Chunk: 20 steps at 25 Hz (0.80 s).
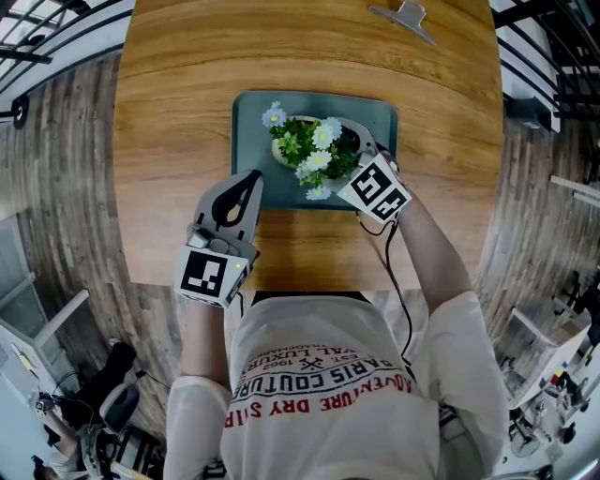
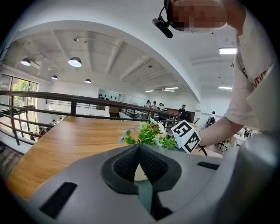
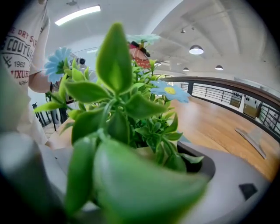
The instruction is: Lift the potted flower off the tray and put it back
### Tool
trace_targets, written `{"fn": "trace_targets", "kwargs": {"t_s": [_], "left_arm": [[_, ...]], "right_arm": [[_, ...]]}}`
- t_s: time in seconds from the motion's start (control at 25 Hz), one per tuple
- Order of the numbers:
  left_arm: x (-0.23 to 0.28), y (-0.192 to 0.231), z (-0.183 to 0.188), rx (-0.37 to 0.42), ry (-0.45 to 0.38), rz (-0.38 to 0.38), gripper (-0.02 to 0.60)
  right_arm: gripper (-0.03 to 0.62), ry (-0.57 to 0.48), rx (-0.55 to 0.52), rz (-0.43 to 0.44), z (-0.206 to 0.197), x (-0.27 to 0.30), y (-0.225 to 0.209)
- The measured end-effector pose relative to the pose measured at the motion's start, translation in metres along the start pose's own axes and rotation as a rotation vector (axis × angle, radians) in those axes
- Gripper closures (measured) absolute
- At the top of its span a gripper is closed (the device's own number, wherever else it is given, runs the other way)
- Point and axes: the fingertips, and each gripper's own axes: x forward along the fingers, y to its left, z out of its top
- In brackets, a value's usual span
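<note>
The potted flower (image 1: 309, 150), green leaves with white and pale blue blooms in a cream pot, stands over the teal tray (image 1: 248, 112) at the table's middle. My right gripper (image 1: 336, 148) reaches in from the right, its jaws on either side of the pot and closed on it. In the right gripper view the flower (image 3: 118, 113) fills the frame, with a dark pad (image 3: 199, 164) beside the pot. Whether the pot is off the tray I cannot tell. My left gripper (image 1: 251, 178) hovers at the tray's near left corner, shut and empty. The left gripper (image 2: 139, 151) faces the flower (image 2: 146, 133).
The round wooden table (image 1: 187, 75) has its front edge right at the person's body. A grey metal clip (image 1: 403, 17) lies at the far edge. Black railings (image 1: 56, 28) and plank floor surround the table.
</note>
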Motion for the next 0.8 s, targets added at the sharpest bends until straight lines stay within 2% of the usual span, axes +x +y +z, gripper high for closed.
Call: {"fn": "trace_targets", "kwargs": {"t_s": [0.2,0.44,0.64,0.8], "left_arm": [[0.001,0.009,0.012,0.010,-0.004,-0.019,0.569],[0.005,0.000,0.036,0.055,-0.035,-0.051,0.569],[-0.019,0.002,0.056,0.084,-0.069,-0.037,0.569],[-0.028,-0.015,0.075,0.123,-0.100,-0.026,0.569]], "right_arm": [[0.115,-0.058,0.091,-0.072,0.020,-0.014,-0.010],[0.115,-0.133,0.115,-0.202,0.048,-0.055,-0.029],[0.115,-0.171,0.165,-0.320,0.077,-0.089,-0.023],[0.115,-0.216,0.191,-0.393,0.091,-0.132,-0.019]]}}
